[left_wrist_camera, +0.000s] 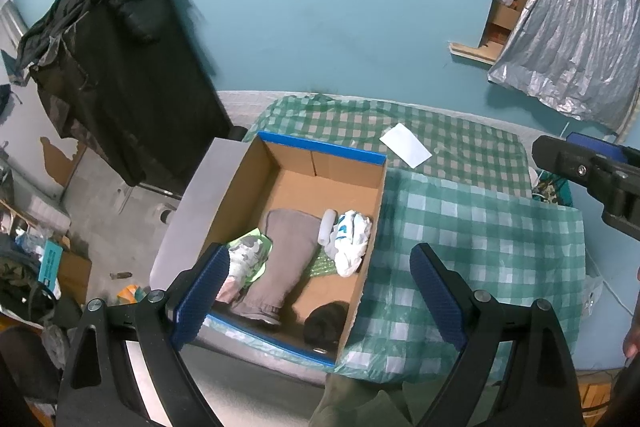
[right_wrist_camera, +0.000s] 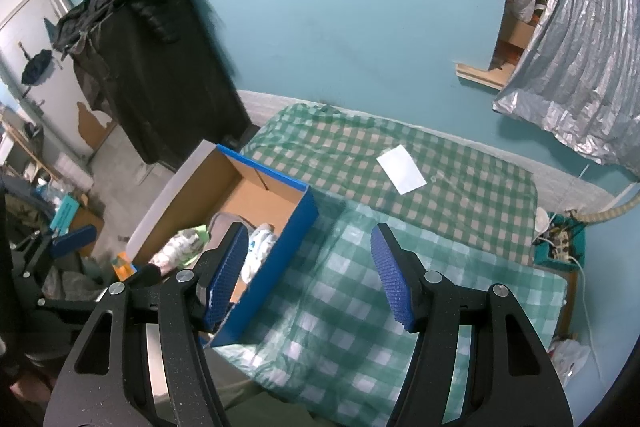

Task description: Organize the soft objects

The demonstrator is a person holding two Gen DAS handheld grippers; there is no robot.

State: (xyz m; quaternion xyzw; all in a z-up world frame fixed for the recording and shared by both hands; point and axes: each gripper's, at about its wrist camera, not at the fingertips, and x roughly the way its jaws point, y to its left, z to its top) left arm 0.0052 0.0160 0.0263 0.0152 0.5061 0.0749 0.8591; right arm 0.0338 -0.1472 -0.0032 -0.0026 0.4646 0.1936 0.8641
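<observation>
Several soft things already lie in the cardboard box (left_wrist_camera: 280, 187), the one with the blue rim, which sits on the bed at the edge of the green checked cloth (left_wrist_camera: 480, 227). Inside it, a grey folded garment (left_wrist_camera: 284, 247) runs down the middle; a green patterned cloth (left_wrist_camera: 250, 255) is tucked against the box's left wall, a crumpled white and blue piece (left_wrist_camera: 350, 239) with a small white roll (left_wrist_camera: 326, 225) lies by the right wall, and a dark bundle (left_wrist_camera: 326, 323) sits in the near corner. They look gathered there so the bed stays tidy.

Both grippers hang above with nothing between their fingers. The left gripper (left_wrist_camera: 320, 291) is spread wide over the near end of the box, and the right gripper (right_wrist_camera: 308, 275) is spread just to the right of the box, over the checked cloth. A white paper (right_wrist_camera: 402, 169) lies beyond the box on the cloth, well apart from it. I'd judge the sorting nearly done, since I see no loose soft item left on the cloth.
</observation>
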